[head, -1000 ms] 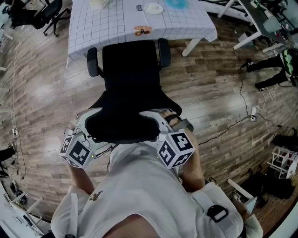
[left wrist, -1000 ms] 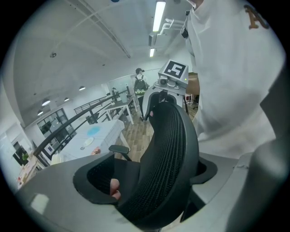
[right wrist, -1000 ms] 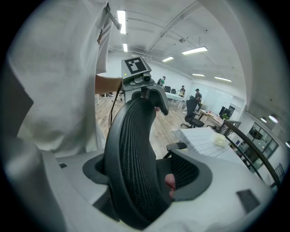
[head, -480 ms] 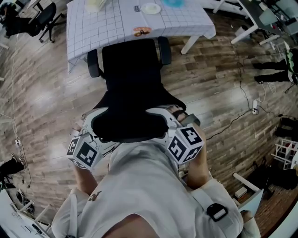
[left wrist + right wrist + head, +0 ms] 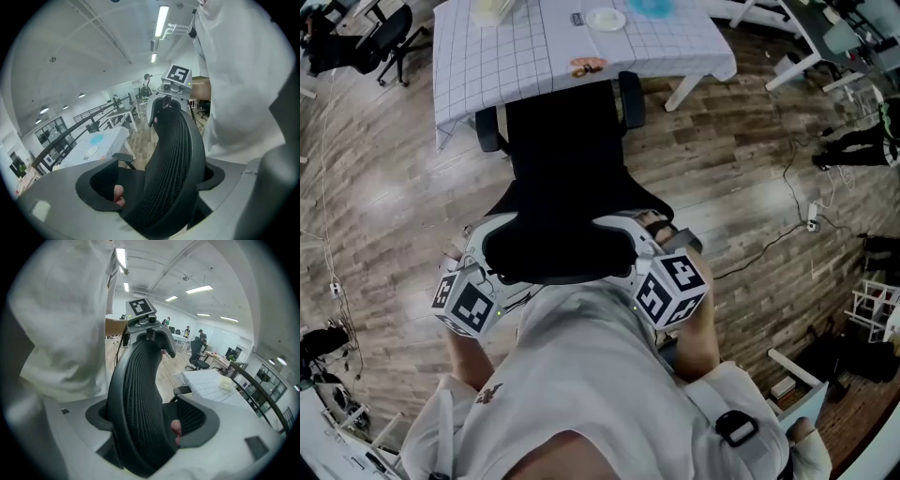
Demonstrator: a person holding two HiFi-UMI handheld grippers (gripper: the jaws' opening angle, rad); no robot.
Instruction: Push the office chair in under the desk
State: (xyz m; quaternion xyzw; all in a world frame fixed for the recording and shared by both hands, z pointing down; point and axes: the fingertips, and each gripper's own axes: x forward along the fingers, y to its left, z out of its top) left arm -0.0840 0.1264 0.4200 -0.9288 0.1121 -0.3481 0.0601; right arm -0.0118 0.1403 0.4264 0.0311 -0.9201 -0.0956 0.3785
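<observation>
A black mesh office chair (image 5: 567,141) faces the desk (image 5: 506,56), which wears a white grid cloth; the seat's front edge lies at the cloth's hem. The chair's curved backrest (image 5: 555,246) is nearest me. My left gripper (image 5: 487,251) is shut on its left edge and my right gripper (image 5: 630,246) on its right edge. In the left gripper view the backrest (image 5: 174,168) runs between the jaws of the left gripper (image 5: 161,199). The right gripper view likewise shows the backrest (image 5: 136,408) clamped in the right gripper (image 5: 143,432).
A plate (image 5: 607,17) and a small snack item (image 5: 586,66) lie on the desk. Another black chair (image 5: 356,37) stands far left. White desk legs (image 5: 797,56) and floor cables (image 5: 787,187) are at the right. The floor is wood plank.
The chair has rolled forward toward the desk: its seat front and armrests now reach the cloth's hem. Both grippers moved forward with the backrest, still clamped.
</observation>
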